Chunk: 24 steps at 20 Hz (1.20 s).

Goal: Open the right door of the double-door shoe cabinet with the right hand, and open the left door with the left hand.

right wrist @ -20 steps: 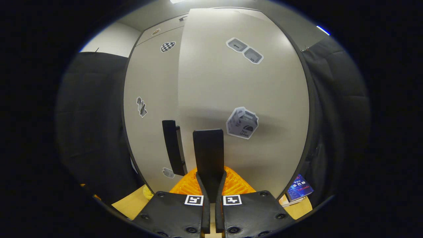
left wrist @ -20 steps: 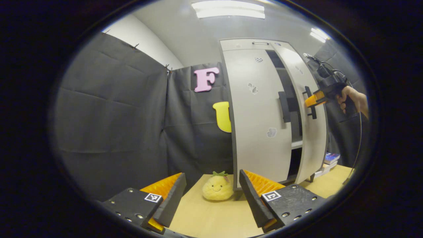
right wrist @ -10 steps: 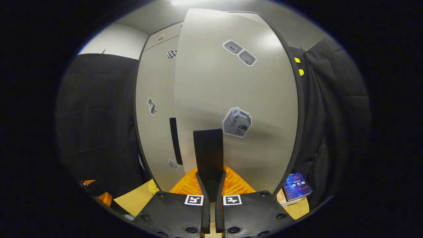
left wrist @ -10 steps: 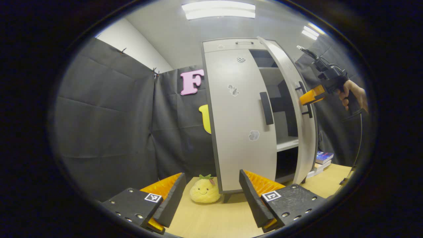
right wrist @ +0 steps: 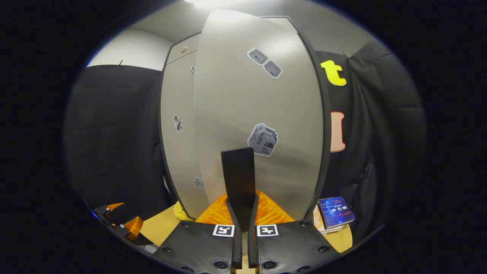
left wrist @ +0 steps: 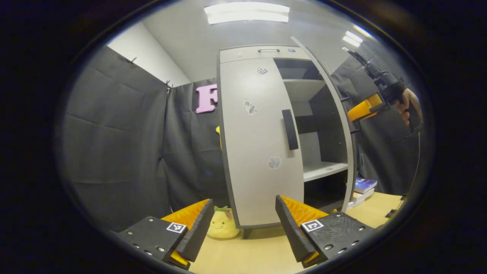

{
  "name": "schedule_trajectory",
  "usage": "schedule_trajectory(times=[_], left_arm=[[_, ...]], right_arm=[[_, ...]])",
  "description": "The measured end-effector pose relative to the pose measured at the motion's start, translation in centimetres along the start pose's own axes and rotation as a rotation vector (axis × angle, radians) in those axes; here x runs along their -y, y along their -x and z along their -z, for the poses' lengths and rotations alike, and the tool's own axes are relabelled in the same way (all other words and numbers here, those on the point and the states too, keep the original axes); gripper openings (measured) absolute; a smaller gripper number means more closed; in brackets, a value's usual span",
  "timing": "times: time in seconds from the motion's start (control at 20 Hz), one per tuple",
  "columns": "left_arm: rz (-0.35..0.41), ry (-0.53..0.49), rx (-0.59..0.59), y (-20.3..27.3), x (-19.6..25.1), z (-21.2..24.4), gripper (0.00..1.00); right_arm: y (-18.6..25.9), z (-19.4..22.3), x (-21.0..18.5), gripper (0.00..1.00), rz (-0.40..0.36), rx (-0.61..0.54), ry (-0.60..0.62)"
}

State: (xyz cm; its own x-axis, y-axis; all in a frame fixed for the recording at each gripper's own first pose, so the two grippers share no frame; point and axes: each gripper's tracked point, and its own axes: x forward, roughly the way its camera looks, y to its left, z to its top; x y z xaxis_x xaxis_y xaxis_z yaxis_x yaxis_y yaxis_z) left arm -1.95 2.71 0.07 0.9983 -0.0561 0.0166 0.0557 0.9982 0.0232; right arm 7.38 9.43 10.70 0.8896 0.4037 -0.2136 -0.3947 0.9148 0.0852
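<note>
Left gripper: two black wedge-shaped blocks, each with silver screws and a small square black-and-white marker. Right gripper has matching blocks, screws and markers; a thin black cable trails below its hand.

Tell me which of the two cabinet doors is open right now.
The right door is open, swung out with the right claw shut on its handle, baring the shelves. The left door is flat against the cabinet, its handle untouched.

No writing on the door stickers or book is legible.
</note>
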Motion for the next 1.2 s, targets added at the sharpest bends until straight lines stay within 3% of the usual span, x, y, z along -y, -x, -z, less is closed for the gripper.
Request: schedule_trajectory(times=[0.3,0.9,0.95,1.0,1.2], left_arm=[[0.053,-0.002,0.011,-1.1,3.8,-0.8,0.95],[0.109,0.018,0.017,-1.5,9.7,-0.9,0.95],[0.112,0.019,0.015,-1.6,10.1,-0.8,0.95],[0.116,0.020,0.012,-1.6,10.5,-0.8,0.95],[0.128,0.026,0.012,-1.9,12.0,-1.0,0.95]], right_arm=[[2.7,0.2,2.2,0.03,0.019,-0.008,0.004],[6.5,0.3,7.9,0.07,0.044,0.018,0.058],[6.7,0.4,8.4,0.02,0.048,0.020,0.061],[6.9,0.3,8.9,0.07,0.054,0.022,0.063],[7.5,0.3,11.4,0.06,0.105,0.033,0.106]])
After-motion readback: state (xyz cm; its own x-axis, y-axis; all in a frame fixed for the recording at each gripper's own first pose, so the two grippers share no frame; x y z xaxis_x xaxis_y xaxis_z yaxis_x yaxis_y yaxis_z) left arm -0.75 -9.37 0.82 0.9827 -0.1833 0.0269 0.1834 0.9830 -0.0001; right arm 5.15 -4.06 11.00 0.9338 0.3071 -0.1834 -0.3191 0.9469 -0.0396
